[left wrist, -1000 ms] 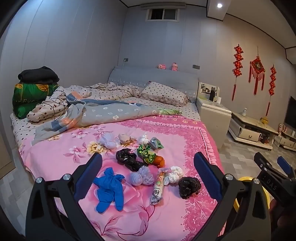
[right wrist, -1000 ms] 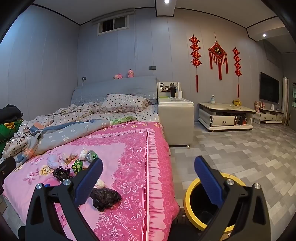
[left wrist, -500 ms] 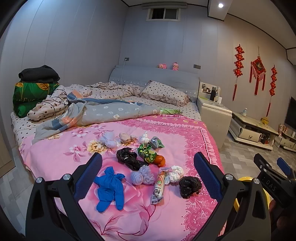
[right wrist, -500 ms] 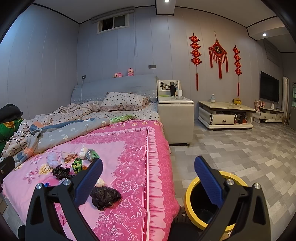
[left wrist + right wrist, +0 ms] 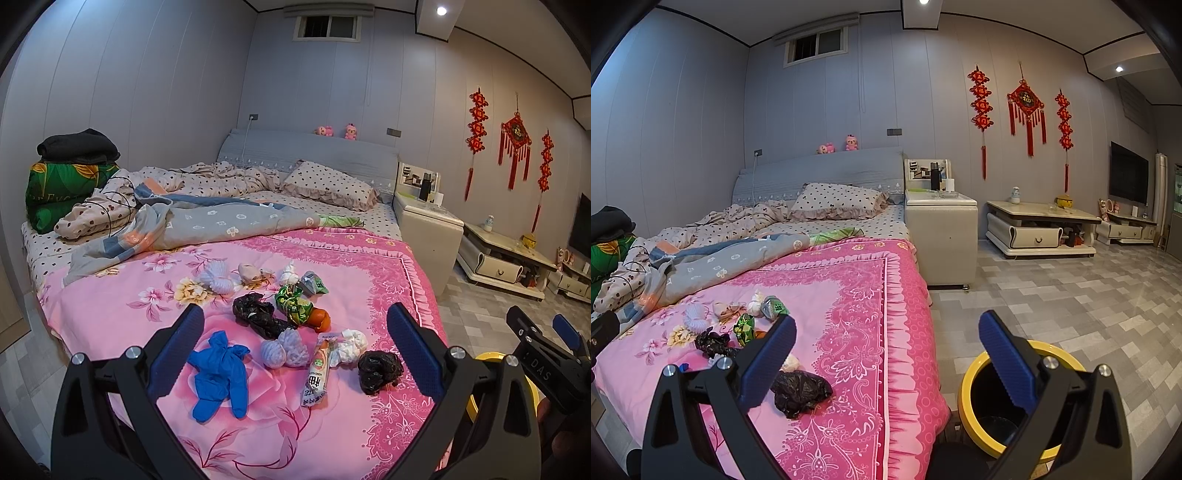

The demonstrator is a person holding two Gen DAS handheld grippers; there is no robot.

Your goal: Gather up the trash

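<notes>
Several pieces of trash lie on the pink blanket (image 5: 110, 295): a blue glove (image 5: 218, 373), a crumpled black bag (image 5: 378, 369), a snack wrapper (image 5: 317, 373), white tissue balls (image 5: 351, 345), another black bag (image 5: 255, 314), a green wrapper (image 5: 293, 304) and an orange (image 5: 319, 317). My left gripper (image 5: 295, 350) hovers open over them, holding nothing. My right gripper (image 5: 886, 354) is open and empty, above the bed's right edge, with the black bag (image 5: 799, 391) below its left finger. A yellow-rimmed bin (image 5: 971, 384) stands on the floor beside the bed.
A rumpled grey quilt (image 5: 221, 221) and a dotted pillow (image 5: 328, 184) cover the far half of the bed. A cream nightstand (image 5: 942, 240) and a low TV cabinet (image 5: 1041, 229) stand along the right wall. Tiled floor (image 5: 1071, 295) stretches to the right.
Both views have shifted slightly; the bed and trash sit a little lower and nearer. Neither gripper has taken hold of anything, and the trash has not moved.
</notes>
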